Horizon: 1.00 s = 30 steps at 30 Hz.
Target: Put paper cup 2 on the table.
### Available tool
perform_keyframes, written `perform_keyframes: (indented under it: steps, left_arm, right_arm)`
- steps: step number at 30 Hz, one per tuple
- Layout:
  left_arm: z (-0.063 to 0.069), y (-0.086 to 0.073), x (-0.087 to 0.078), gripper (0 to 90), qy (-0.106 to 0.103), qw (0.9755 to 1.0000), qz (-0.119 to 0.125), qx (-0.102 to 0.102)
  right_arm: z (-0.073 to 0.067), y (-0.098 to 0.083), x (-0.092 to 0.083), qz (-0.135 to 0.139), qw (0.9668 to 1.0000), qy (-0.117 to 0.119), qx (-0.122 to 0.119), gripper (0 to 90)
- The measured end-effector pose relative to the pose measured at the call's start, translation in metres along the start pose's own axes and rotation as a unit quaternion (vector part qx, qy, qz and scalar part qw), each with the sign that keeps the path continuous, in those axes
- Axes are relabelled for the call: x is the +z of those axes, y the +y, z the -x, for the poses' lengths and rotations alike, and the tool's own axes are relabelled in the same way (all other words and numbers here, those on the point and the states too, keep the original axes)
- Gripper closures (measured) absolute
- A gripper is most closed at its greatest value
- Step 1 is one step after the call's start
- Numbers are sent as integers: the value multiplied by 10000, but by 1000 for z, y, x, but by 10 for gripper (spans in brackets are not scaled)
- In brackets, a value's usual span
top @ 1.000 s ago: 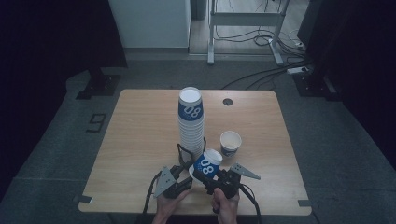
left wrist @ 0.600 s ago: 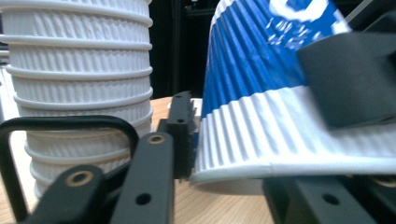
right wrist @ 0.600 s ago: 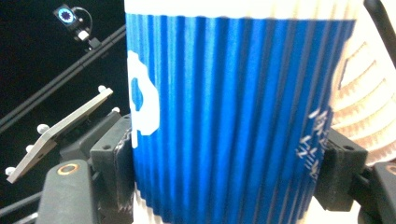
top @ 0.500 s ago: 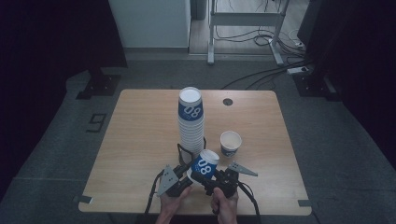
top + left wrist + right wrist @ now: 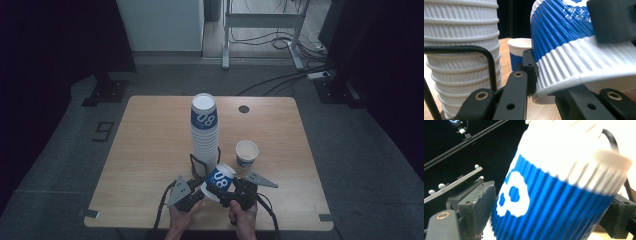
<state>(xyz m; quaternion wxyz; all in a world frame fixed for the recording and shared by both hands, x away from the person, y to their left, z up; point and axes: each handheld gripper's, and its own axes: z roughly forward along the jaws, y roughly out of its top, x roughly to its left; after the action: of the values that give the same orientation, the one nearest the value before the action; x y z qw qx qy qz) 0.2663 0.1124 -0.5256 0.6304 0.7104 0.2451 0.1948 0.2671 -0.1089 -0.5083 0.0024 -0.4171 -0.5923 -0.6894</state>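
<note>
A: What do my jaws hold?
B: My left gripper (image 5: 199, 192) jaws clench the tilted blue-and-white cup (image 5: 218, 181) by its rim; my right gripper (image 5: 231, 192) jaws have just been opening around its body.
A: Beyond?
B: Cup stack (image 5: 204, 135), then lone cup (image 5: 246, 153), on the surface (image 5: 150, 150).

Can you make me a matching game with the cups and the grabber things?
Things:
1. tall stack of cups
2. single cup
3. tilted cup
4. left gripper

Places or states:
A. pinching the rim of a cup
B. held tipped over between the two grippers
C. standing alone, to the right of the stack
D. standing in a black wire holder

Pairs: 1-D, 2-C, 3-B, 4-A
</note>
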Motion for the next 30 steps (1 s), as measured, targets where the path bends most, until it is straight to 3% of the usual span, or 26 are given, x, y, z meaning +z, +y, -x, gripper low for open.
perform_keyframes:
  steps: [8, 17, 23, 26, 30]
  left_arm:
    - [-4, -5, -3, 831, -234, 9988, -414, -90]
    - [-12, -8, -10, 834, -114, 9962, -855, 78]
    - [-18, -8, -14, 834, -198, 9950, -975, -87]
    - [-23, -8, -17, 835, -216, 9939, -1065, -162]
    - [-27, -8, -22, 835, -144, 9926, -1197, -161]
  right_arm:
    - [9, 9, -11, 260, 9995, -186, -81, 126]
    - [8, 13, -30, 444, 9972, -241, -551, 119]
    - [8, 9, -35, 395, 9954, -318, -807, 124]
    - [9, 6, -38, 249, 9931, -513, -1027, 144]
    - [10, 4, -41, 159, 9872, -814, -1363, 153]
